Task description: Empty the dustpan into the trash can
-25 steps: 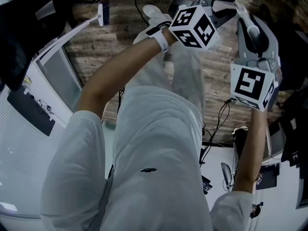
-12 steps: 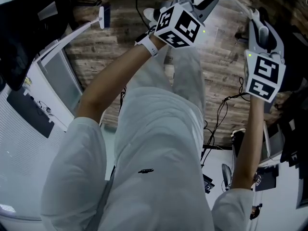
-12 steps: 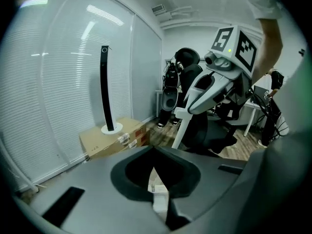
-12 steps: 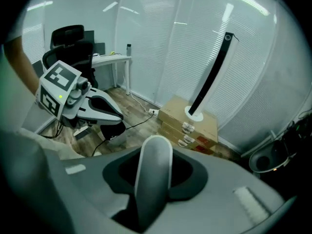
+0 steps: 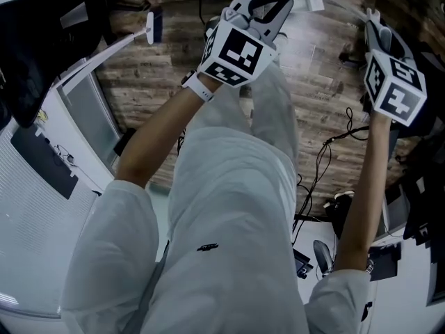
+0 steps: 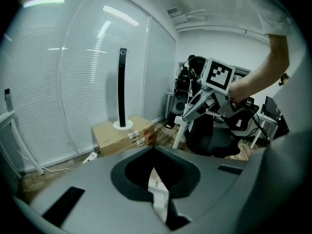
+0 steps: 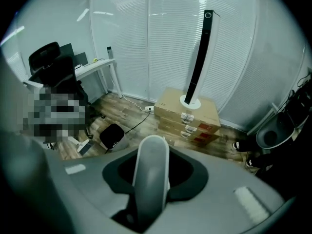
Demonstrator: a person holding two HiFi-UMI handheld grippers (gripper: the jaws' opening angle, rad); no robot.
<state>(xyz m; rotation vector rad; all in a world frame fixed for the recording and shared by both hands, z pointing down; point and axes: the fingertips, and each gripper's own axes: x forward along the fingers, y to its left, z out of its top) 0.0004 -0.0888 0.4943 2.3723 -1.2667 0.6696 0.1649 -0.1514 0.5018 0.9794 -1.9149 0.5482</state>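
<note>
Grey, round-ended handle (image 7: 151, 160), probably the dustpan's, is pinched in the right gripper (image 7: 152, 194); the left gripper (image 6: 157, 194) has its jaws pressed together. Only the right gripper view shows the black bin (image 7: 112, 136), low on wood floor (image 7: 122, 106), apart from boxes (image 7: 187, 113) and desk (image 7: 97, 68). The head view shows both grippers held apart over that floor.

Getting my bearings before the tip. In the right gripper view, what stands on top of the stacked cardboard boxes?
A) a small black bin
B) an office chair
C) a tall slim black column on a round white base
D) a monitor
C: a tall slim black column rises from a round white base on the cardboard boxes; the small black bin sits on the floor, apart from them.
</note>
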